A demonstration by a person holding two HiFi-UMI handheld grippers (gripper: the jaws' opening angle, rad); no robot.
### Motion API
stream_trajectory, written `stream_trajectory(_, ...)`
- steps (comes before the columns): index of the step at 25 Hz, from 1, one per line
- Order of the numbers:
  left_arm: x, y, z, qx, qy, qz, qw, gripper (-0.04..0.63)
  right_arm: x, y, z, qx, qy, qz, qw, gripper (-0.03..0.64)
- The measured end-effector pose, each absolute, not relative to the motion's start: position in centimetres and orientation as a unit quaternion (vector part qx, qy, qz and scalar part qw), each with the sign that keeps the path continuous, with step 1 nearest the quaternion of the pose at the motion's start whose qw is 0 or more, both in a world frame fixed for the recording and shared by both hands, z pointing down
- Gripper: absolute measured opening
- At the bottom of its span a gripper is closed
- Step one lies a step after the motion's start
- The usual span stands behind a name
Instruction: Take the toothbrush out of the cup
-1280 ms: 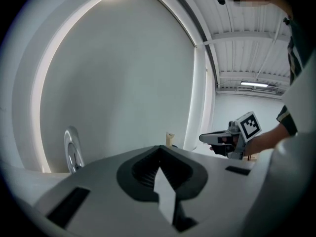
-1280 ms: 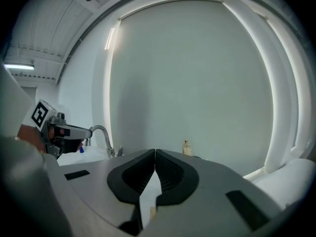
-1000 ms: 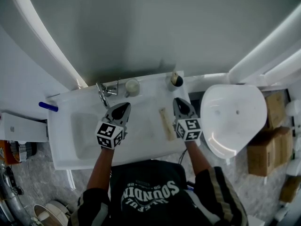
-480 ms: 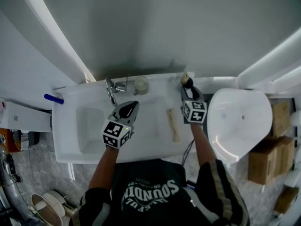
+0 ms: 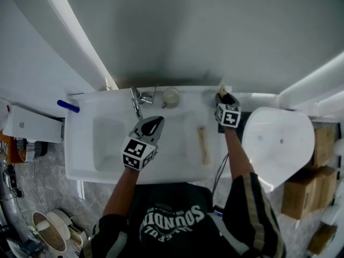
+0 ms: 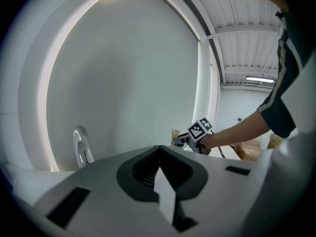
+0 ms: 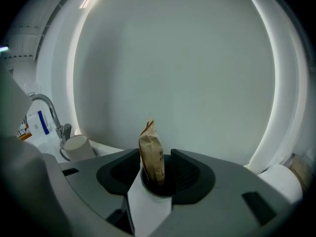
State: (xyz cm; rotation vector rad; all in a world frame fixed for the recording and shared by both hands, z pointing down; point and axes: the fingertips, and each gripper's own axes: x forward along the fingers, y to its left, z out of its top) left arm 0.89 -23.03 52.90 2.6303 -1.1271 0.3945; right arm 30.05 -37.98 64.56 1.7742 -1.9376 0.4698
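A toothbrush in a brown paper wrapper (image 7: 151, 152) stands upright in a dark cup (image 7: 159, 186) at the back right corner of the sink top (image 5: 183, 168). My right gripper (image 5: 222, 100) has reached it; its jaws have just been opening and stand open (image 7: 157, 171), one on each side of the wrapper, with gaps showing. The cup is mostly hidden by the jaws. My left gripper (image 5: 153, 124) hovers over the basin, shut and empty (image 6: 159, 153). From the left gripper view the right gripper (image 6: 183, 141) shows far off.
A white mug (image 5: 171, 97) and a chrome faucet (image 5: 136, 101) stand at the sink's back edge. A second paper-wrapped stick (image 5: 203, 145) lies right of the basin. A blue object (image 5: 68, 106) rests at far left. A white toilet (image 5: 279, 138) is at right.
My right gripper moved from beside the lying wrapped stick toward the back right corner and around the standing toothbrush, and its jaws opened. The left gripper stayed over the basin.
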Motion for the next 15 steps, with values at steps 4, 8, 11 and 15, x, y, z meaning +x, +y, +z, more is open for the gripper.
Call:
stream_trajectory(4,0.5,-23.0,52.9,0.903,-0.389,0.134,0.126,0.002,30.2,-37.9,63.4,0.648,-0.707,0.16,0.235,0.114)
stream_trajectory(8,0.6,-22.7,52.7,0.904,-0.387,0.134,0.123,0.002,29.9,-37.8,61.3,0.641,-0.723,0.145,0.214,0.104)
stream_trajectory(11,0.6,-22.6,52.6,0.905,-0.385,0.132,0.121,0.002,30.0,-37.8,58.9,0.642,-0.729,0.125,0.203,0.101)
stream_trajectory(15,0.6,-22.3,52.1,0.907,-0.383,0.128,0.116,0.002,30.1,-37.4,56.1,0.642,-0.734,0.113,0.19,0.1)
